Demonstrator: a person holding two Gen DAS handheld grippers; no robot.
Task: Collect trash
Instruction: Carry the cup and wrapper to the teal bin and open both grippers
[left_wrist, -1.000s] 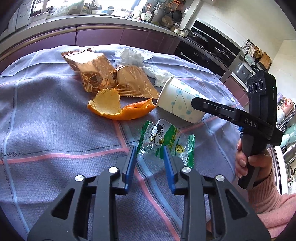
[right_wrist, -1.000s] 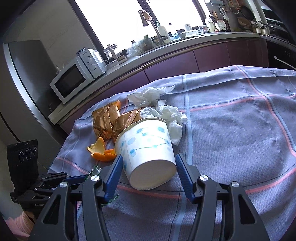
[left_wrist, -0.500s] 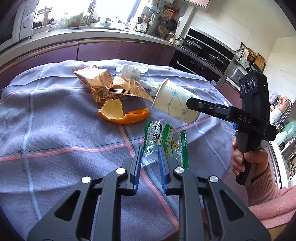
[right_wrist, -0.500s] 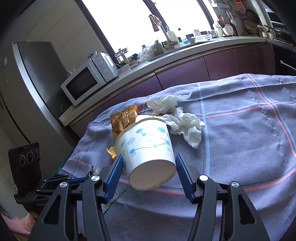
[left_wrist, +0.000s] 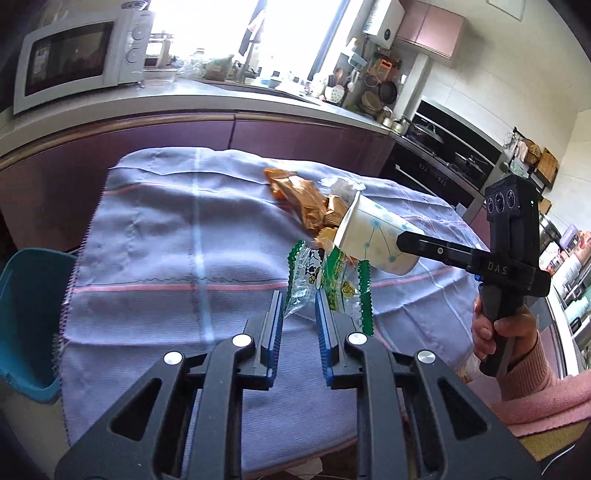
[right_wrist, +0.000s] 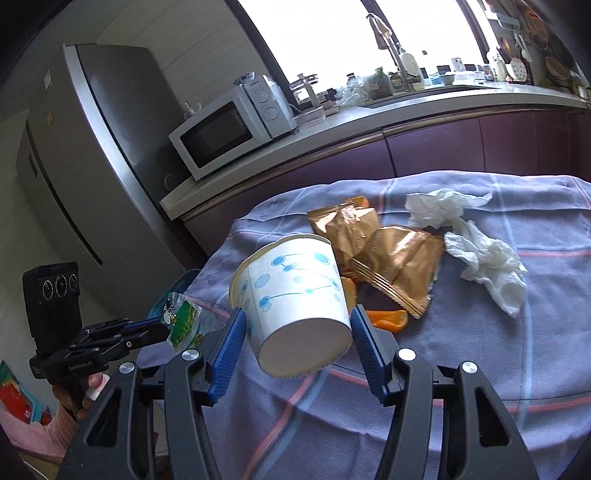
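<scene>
The cup (right_wrist: 299, 306) sits tilted, clamped between the right hand-held gripper's (right_wrist: 297, 345) blue fingers, lifted above the cloth (right_wrist: 480, 350). The left hand-held gripper (left_wrist: 298, 312) pinches a green wrapper (left_wrist: 325, 280) nearly closed, raised beside the cup. Gold wrappers (right_wrist: 376, 254), tissues (right_wrist: 476, 243) and peel (right_wrist: 388, 319) lie behind; a teal bin (left_wrist: 26, 317) stands left.

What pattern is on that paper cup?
The paper cup is white with light blue dots joined by thin lines, clearest in the right wrist view.

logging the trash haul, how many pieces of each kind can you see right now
cup: 1, held in the right hand-held gripper
clear wrapper: 1, held in the left hand-held gripper
gold wrappers: 2
tissues: 2
orange peel: 1
total: 7
</scene>
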